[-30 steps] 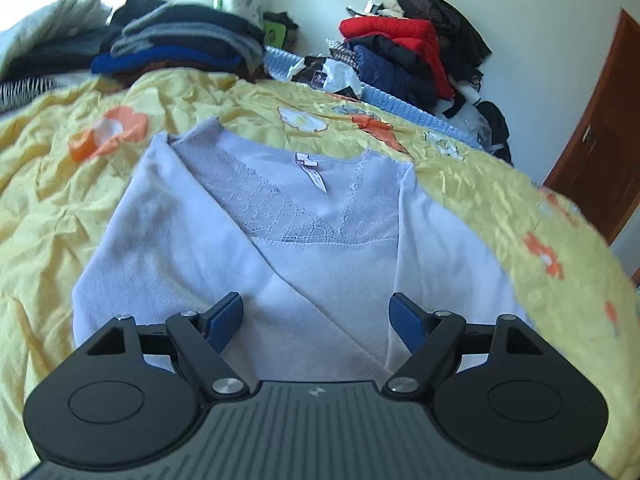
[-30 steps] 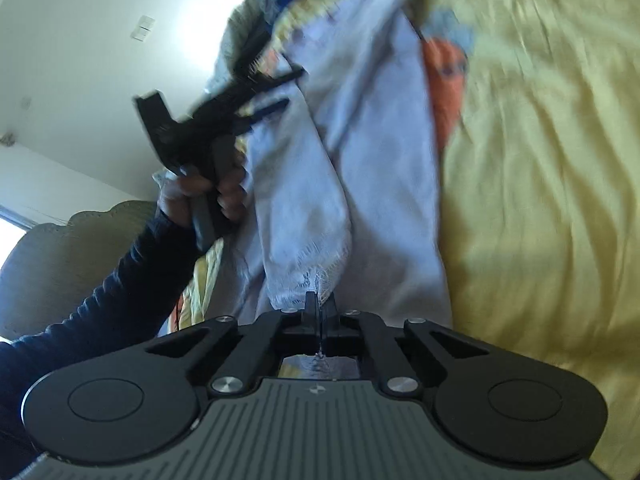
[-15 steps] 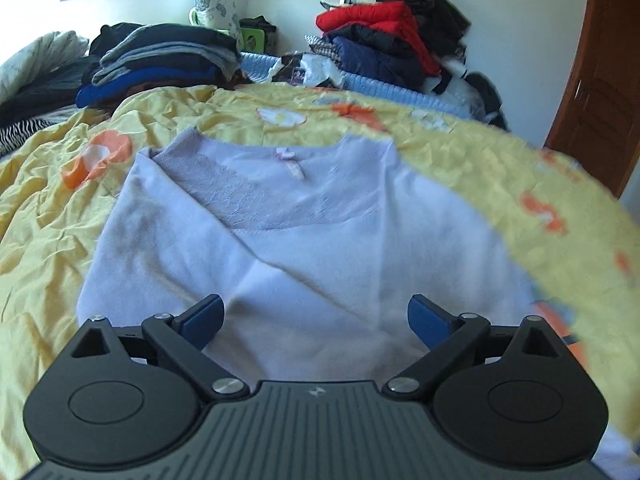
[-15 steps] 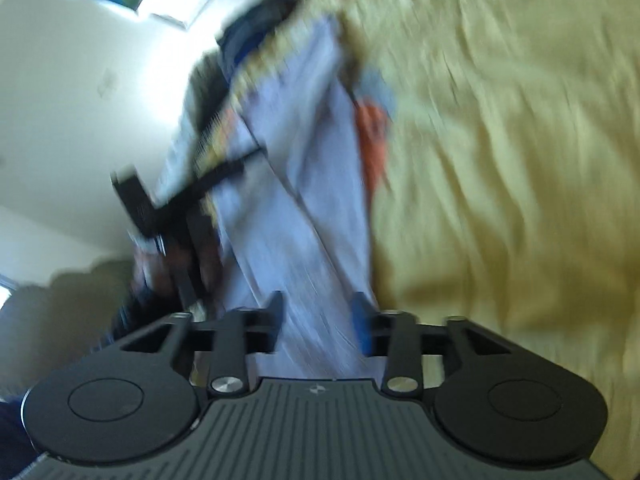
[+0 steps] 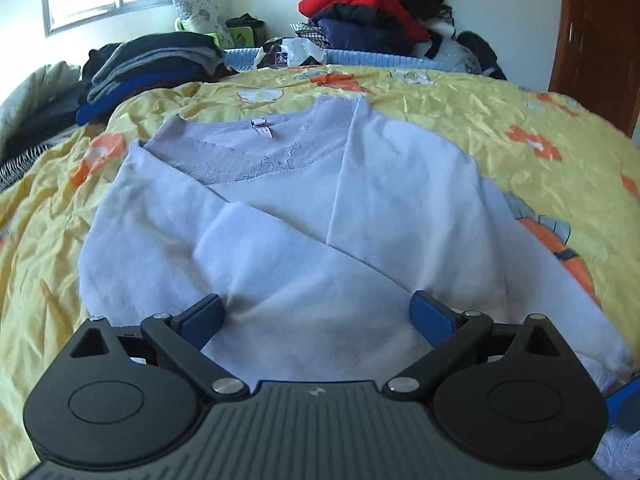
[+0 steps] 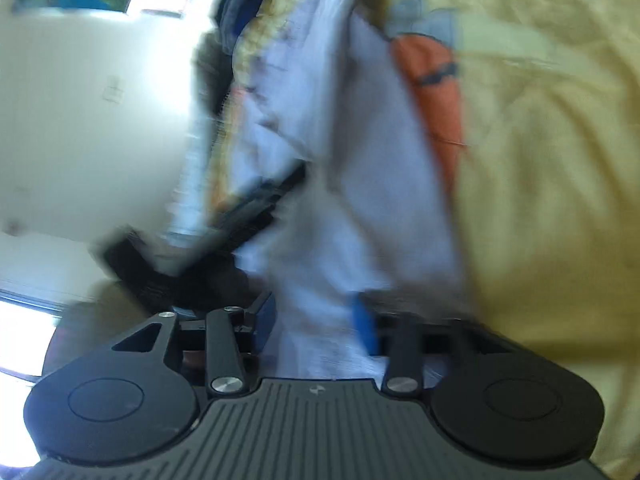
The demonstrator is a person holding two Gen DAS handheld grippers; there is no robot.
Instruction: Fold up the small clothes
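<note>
Cloth was seen flat on the yellow bedspread (image 5: 460, 120): a pale purple top (image 5: 304, 216), with its lace neck at the far end and both side parts laid over the middle.

A second before, one side of the top was pinched tight by the right claw (image 6: 316, 320) and held up over the bed. That pinch had been let go. The jaws were then brought partly back together, so a small gap was left between the blue pads (image 6: 365, 326), and pale cloth was seen in that gap. The picture was too blurred for it to be told if the cloth was pressed or only lying there.

The left claw (image 5: 318, 314) had just been opened more and more, and its jaws were spread wide apart. Nothing was held in it. It was kept low, just over the near end of the top.

From this it was judged that the side folds were done. The top was now long and thin. The near end could next be picked up and laid toward the neck, but that step was not yet begun.
</note>
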